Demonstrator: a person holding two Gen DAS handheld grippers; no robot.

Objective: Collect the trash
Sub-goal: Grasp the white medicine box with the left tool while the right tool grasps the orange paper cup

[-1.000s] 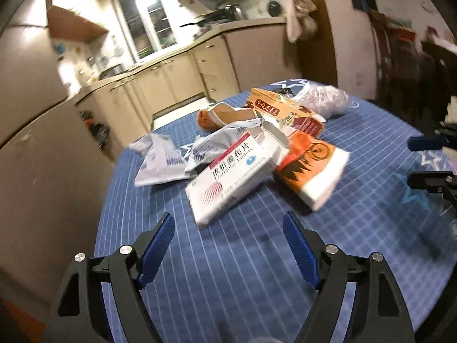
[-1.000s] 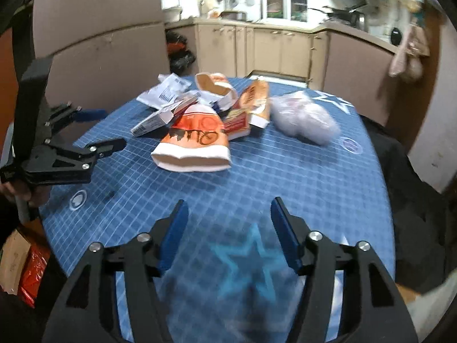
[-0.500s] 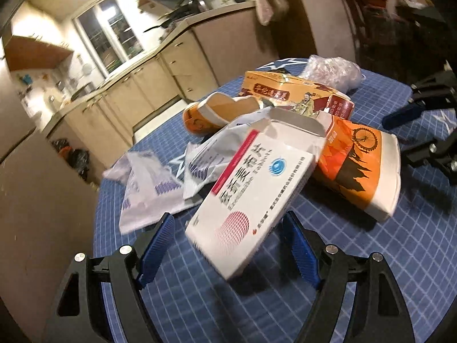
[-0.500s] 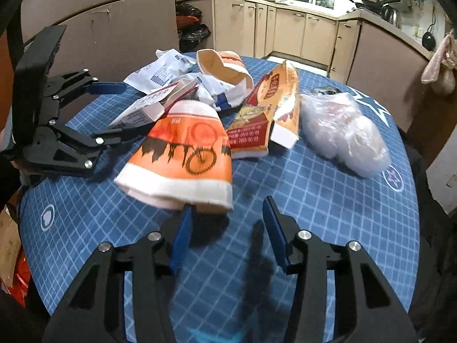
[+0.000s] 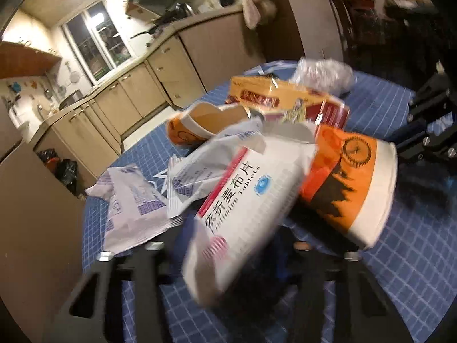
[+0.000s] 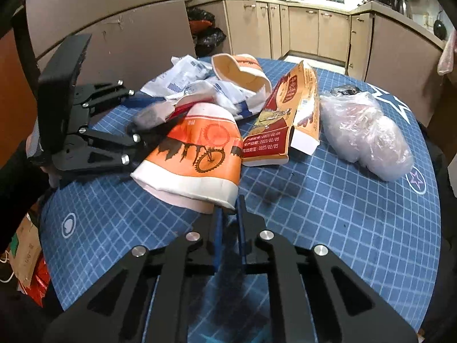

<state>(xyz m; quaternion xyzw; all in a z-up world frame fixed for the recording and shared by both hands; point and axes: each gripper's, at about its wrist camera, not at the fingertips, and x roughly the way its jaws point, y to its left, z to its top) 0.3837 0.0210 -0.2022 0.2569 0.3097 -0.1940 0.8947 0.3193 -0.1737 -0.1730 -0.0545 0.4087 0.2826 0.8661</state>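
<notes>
- Your left gripper (image 5: 228, 260) is closing its jaws on the white cardboard tablet box (image 5: 242, 214); the box is sitting tilted between the fingers with its printed face up, though motion blur is hiding whether the pads are pressing yet.
- Your right gripper (image 6: 228, 223) is holding its blue-padded jaws nearly together, pinching the white rim of the flattened orange paper cup (image 6: 197, 154) with the bicycle print.
- That cup is lying on its side on the blue grid-patterned tablecloth (image 6: 328, 214), touching the tablet box.
- A second squashed orange paper cup (image 6: 242, 71) is lying behind it, mouth open, among crinkled white foil sachets (image 5: 134, 208).
- A long orange-and-red carton (image 6: 288, 114), creased and torn open at one end, is resting just beside the cups.
- A soft bundle of clear, wrinkled plastic film (image 6: 365, 131) is lying apart, nearer the table's far edge.
- Beige cabinets (image 6: 308, 28) are lining the wall behind the table.
</notes>
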